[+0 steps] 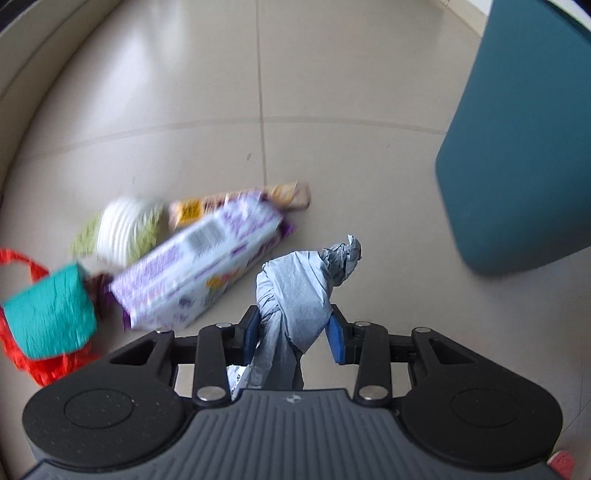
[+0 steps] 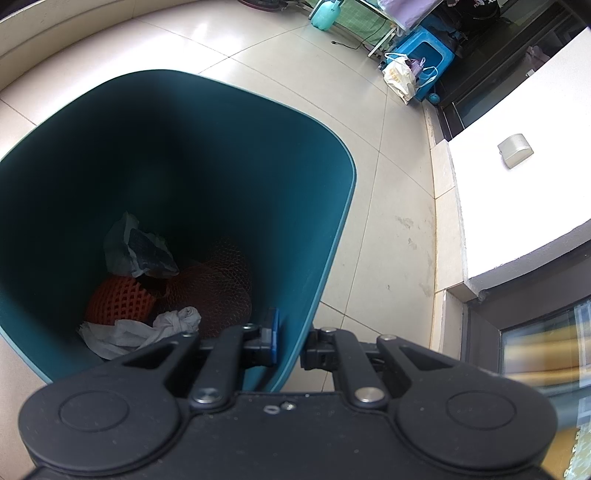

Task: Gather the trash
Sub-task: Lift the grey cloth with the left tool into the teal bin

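My left gripper (image 1: 295, 332) is shut on a crumpled grey tissue (image 1: 295, 291), held above the tiled floor. Below it on the floor lie a purple-and-white box (image 1: 195, 266), a white-and-green wrapper (image 1: 122, 230), an orange snack packet (image 1: 236, 205), a teal paper (image 1: 50, 314) and red netting (image 1: 44, 363). The teal trash bin (image 1: 524, 147) stands at the right. In the right wrist view my right gripper (image 2: 291, 345) is shut on the bin's wall (image 2: 295, 332). Inside the bin (image 2: 184, 166) lie orange foam netting (image 2: 118, 301), white tissue (image 2: 147, 330) and a plastic wrapper (image 2: 136, 247).
A white ledge (image 2: 517, 166) with a small grey box (image 2: 515, 149) runs along the right. A blue stool (image 2: 424, 51), a plastic bag (image 2: 399, 75) and a green bottle (image 2: 325, 14) stand at the back. A pale skirting (image 1: 37, 55) borders the floor at left.
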The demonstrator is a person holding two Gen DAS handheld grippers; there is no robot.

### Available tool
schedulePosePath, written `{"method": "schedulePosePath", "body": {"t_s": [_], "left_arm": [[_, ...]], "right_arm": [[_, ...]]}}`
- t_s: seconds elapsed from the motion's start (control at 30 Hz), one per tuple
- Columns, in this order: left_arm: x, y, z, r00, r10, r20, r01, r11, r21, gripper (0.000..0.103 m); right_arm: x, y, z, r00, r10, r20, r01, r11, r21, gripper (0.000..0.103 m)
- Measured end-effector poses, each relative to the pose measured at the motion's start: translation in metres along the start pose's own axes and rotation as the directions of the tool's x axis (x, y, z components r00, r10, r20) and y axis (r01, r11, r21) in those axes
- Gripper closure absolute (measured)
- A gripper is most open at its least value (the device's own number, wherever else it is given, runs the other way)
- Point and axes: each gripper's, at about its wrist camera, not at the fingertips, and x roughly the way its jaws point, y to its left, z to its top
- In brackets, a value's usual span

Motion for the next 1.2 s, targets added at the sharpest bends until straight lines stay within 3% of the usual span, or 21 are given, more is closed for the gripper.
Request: {"method": "schedulePosePath", "body": {"t_s": [0.37, 0.7, 0.97, 1.2], "left_arm": [[-0.097, -0.062, 0.086, 0.98, -0.072, 0.184, 0.049, 0.991, 0.127, 0.066], [-0.153, -0.116, 0.134, 0.948, -0.163, 0.272, 0.095, 0.964, 0.247, 0.066], [-0.154, -0.151, 0.155, 0.922, -0.241, 0.302, 0.145, 0.941, 0.307, 0.066], [-0.128, -0.177, 0.162, 0.936, -0.263, 0.232, 0.185, 0.932, 0.311, 0.066]], "right_arm": [[-0.001, 0.002, 0.001, 1.0, -0.004, 0.004, 0.004, 1.0, -0.005, 0.094], [-0.007, 0.004, 0.001, 1.0, 0.002, 0.026, -0.001, 1.0, -0.014, 0.094], [-0.011, 0.007, 0.001, 0.999, 0.006, 0.046, -0.004, 1.0, -0.031, 0.094], [-0.016, 0.009, 0.001, 0.998, 0.005, 0.062, -0.002, 0.999, -0.047, 0.094]]}}
